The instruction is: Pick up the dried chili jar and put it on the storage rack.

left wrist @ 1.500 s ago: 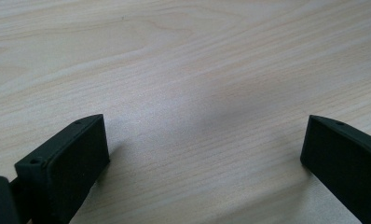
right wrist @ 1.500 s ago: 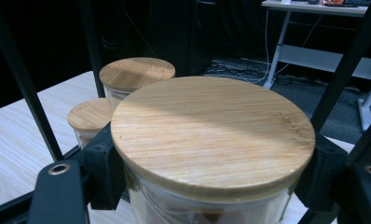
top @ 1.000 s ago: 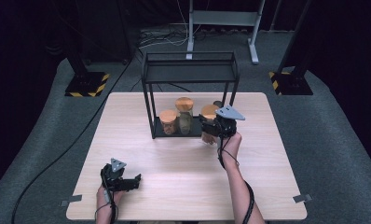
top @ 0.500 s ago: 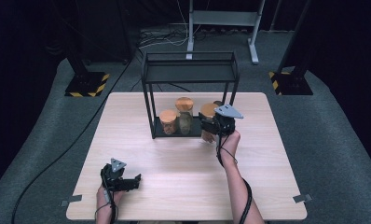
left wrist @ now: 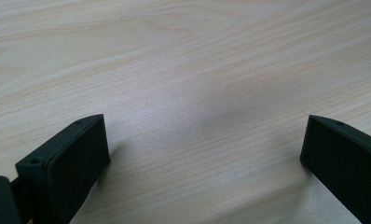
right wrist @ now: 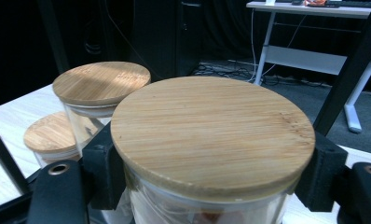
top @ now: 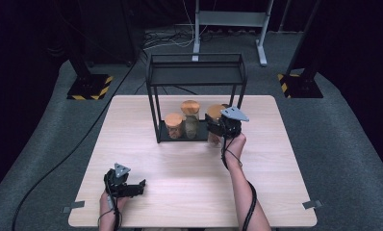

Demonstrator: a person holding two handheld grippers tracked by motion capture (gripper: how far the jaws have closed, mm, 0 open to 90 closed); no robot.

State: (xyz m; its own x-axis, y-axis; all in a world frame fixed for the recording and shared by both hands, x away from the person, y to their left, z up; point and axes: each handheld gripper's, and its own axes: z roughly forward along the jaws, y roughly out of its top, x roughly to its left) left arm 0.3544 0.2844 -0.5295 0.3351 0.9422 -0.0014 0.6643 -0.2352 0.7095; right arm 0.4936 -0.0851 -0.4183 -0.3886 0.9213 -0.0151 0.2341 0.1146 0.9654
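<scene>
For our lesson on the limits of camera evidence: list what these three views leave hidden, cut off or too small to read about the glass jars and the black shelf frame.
- Held glass jar with round bamboo lid: contents cut off by the right gripper view's bottom edge; in the high view the right claw covers its body.
- Small jar: partly hidden behind the claw's jaw.
- Black metal shelf frame: whether the held jar touches its base is too small to tell.

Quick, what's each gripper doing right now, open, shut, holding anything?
Left gripper: open, empty, low over the table.
Right gripper: shut on the jar with the wooden lid.
</scene>
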